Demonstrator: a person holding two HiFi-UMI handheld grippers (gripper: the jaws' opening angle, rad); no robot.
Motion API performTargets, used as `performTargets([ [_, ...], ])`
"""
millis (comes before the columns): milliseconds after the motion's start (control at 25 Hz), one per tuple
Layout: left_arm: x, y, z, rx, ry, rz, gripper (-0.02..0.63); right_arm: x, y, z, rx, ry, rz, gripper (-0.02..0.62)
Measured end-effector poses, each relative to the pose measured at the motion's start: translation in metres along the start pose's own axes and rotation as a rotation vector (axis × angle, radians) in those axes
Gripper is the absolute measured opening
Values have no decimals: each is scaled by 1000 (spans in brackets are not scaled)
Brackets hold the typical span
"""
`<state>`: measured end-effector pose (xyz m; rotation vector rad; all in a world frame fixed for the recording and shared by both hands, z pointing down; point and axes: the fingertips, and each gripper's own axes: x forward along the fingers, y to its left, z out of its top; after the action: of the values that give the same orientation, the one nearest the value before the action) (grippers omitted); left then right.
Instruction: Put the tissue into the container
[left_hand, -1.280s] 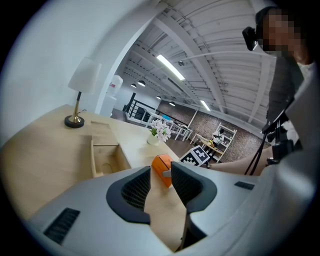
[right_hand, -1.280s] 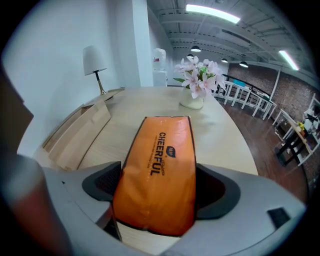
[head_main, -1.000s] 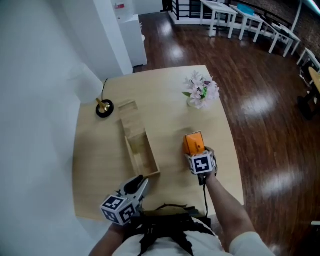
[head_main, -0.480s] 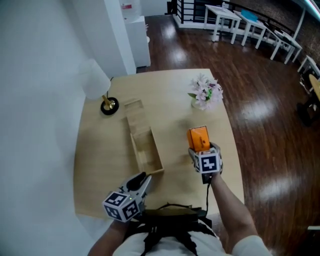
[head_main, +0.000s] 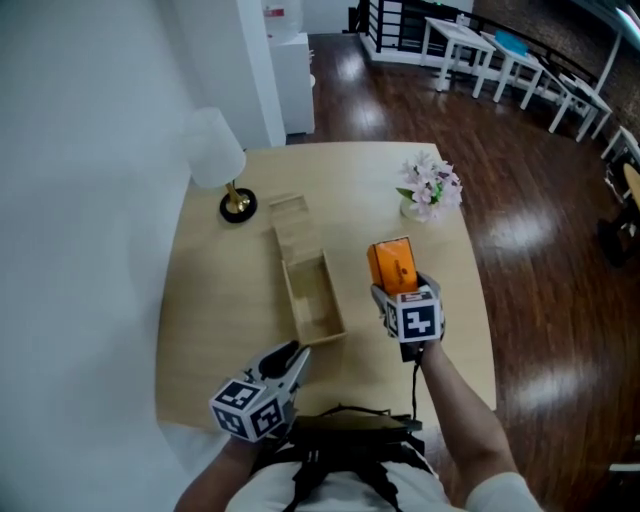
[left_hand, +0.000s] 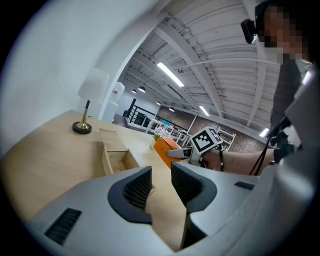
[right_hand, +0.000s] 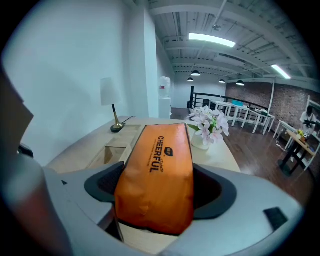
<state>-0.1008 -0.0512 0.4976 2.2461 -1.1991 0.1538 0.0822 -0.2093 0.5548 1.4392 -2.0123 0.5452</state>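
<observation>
The right tool (right_hand: 156, 192) is being shown clamped on the orange tissue pack (right_hand: 159, 165): both jaws are being pressed against the pack's sides, and its printed top is being turned up toward the camera. From the head view, the pack is being held just to the right of the wooden container (head_main: 315, 300), apart from it, with its long side running away from the person. Whether it is touching the tabletop (head_main: 215, 310) cannot be told.

The left tool (left_hand: 161, 182) is being carried empty, its jaws parted by a narrow gap with nothing between them. It is being kept low over the near edge of the tabletop, close to the container's near end.

The container is being seen open and empty, lying lengthwise away from the person. A flat wooden lid (head_main: 293, 222) is being seen in line with it, just beyond its far end. Further out, a lamp (head_main: 215, 160) with a white shade is being seen at the far left of the tabletop, and pink and white flowers (head_main: 430, 188) in a small vase at the far right. Dark wooden floor (head_main: 540, 260) is being seen beyond.
</observation>
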Motion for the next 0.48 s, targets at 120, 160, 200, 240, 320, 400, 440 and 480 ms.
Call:
performTargets([
  [120, -10, 9, 1, -4, -9, 6, 121, 0, 26, 14, -7, -20, 29, 433],
  [160, -14, 12, 1, -6, -12, 8, 121, 1, 34, 18, -12, -25, 35, 433],
  [200, -17, 16, 1, -8, -15, 10, 121, 2, 42, 21, -18, -29, 40, 433],
  [240, -21, 19, 1, -10, -18, 12, 121, 3, 50, 23, -24, -32, 46, 433],
  [320, -28, 25, 1, -16, -24, 16, 121, 6, 69, 28, -33, -33, 62, 431],
  [400, -34, 32, 0, -22, -28, 19, 121, 10, 89, 30, -40, -29, 78, 431],
  [440, -36, 36, 0, -25, -29, 20, 121, 13, 99, 30, -44, -25, 86, 431],
  [480, -39, 39, 0, -28, -30, 21, 121, 16, 109, 29, -46, -19, 92, 431],
])
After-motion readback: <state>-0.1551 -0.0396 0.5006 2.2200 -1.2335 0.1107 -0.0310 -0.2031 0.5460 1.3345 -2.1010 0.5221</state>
